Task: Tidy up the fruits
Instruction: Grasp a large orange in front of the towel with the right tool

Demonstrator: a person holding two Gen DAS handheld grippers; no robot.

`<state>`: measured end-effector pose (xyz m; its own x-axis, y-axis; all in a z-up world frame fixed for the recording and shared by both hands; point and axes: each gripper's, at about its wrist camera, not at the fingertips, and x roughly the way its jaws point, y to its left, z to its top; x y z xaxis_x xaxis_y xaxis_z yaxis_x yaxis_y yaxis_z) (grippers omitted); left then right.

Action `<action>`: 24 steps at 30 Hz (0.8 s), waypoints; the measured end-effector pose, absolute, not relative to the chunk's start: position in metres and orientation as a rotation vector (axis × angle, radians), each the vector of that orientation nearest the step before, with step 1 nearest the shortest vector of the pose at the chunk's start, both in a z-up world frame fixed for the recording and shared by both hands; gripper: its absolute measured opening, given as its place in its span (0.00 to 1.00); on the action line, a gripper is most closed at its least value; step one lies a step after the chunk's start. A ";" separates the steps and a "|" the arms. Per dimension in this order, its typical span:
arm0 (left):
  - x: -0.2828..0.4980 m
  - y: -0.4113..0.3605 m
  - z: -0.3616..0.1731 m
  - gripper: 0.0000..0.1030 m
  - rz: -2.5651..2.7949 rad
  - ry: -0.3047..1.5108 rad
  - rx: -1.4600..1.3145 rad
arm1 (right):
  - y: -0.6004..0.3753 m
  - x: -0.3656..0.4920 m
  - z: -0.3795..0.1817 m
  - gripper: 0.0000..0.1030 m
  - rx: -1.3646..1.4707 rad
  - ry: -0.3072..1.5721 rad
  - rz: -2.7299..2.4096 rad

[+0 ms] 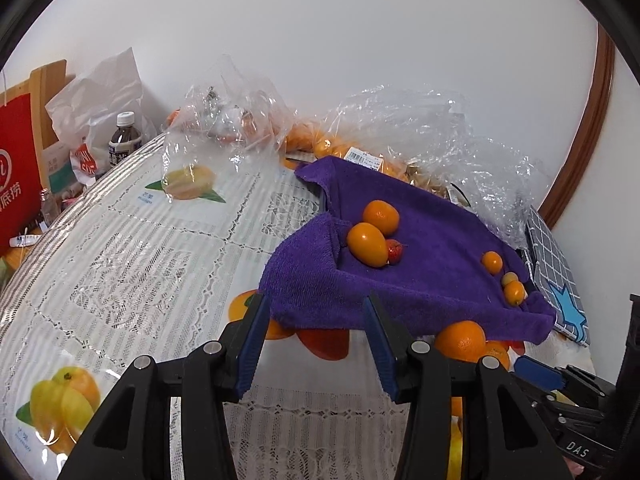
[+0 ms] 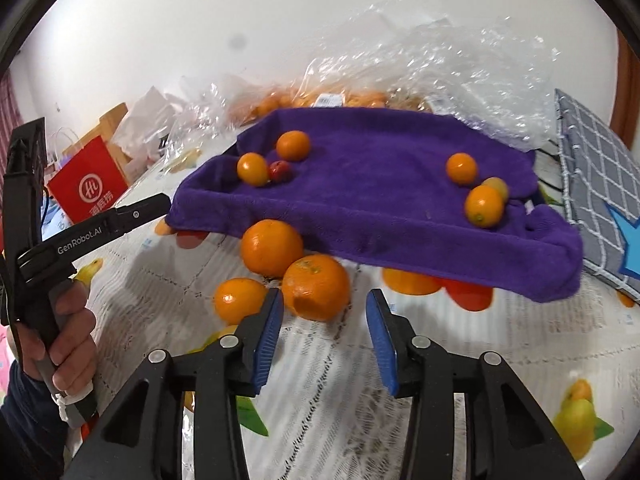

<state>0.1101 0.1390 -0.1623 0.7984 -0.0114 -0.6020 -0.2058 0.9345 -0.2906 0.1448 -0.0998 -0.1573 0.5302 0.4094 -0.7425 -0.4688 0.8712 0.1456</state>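
A: Oranges [image 2: 298,268], three of 'em, clustered on the table [image 2: 480,360] by the towel's [image 2: 380,184] near edge, two tucked half under the overhang.
B: R gripper [image 2: 325,342]?
A: Jaws apart, nothing btwn them, aimed down at the nearest orange w/ the scuffed peel. Probably lining up a grab.
B: L gripper [image 1: 316,346]?
A: Also apart, empty, facing the towel's front-left corner.
B: Small fruit [image 1: 374,236]?
A: Two bunches, one near the towel's left edge, one at its right; cloth sags, so they pool there.
B: Long axis?
A: Oranges round, none really. The oval one at left points toward the towel's front edge.
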 end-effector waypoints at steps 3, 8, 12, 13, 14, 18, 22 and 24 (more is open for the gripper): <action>0.111 0.140 -0.163 0.45 0.107 0.643 -0.362 | -0.097 0.150 -0.161 0.42 -0.072 0.887 0.537; 0.110 0.142 -0.162 0.45 0.108 0.645 -0.366 | -0.089 0.164 -0.168 0.43 -0.073 0.926 0.544; 0.111 0.145 -0.161 0.45 0.102 0.648 -0.385 | -0.082 0.168 -0.171 0.43 -0.102 0.939 0.536; 0.111 0.146 -0.162 0.45 0.105 0.653 -0.389 | -0.081 0.169 -0.173 0.43 -0.104 0.945 0.535; 0.112 0.147 -0.163 0.45 0.108 0.658 -0.394 | -0.080 0.170 -0.174 0.43 -0.108 0.943 0.532; 0.113 0.153 -0.164 0.45 0.111 0.669 -0.421 | -0.081 0.169 -0.174 0.41 -0.109 0.936 0.540; 0.115 0.153 -0.167 0.45 0.121 0.684 -0.411 | -0.089 0.167 -0.172 0.41 -0.074 0.925 0.538; 0.116 0.151 -0.167 0.45 0.120 0.691 -0.402 | -0.097 0.164 -0.168 0.40 -0.047 0.904 0.539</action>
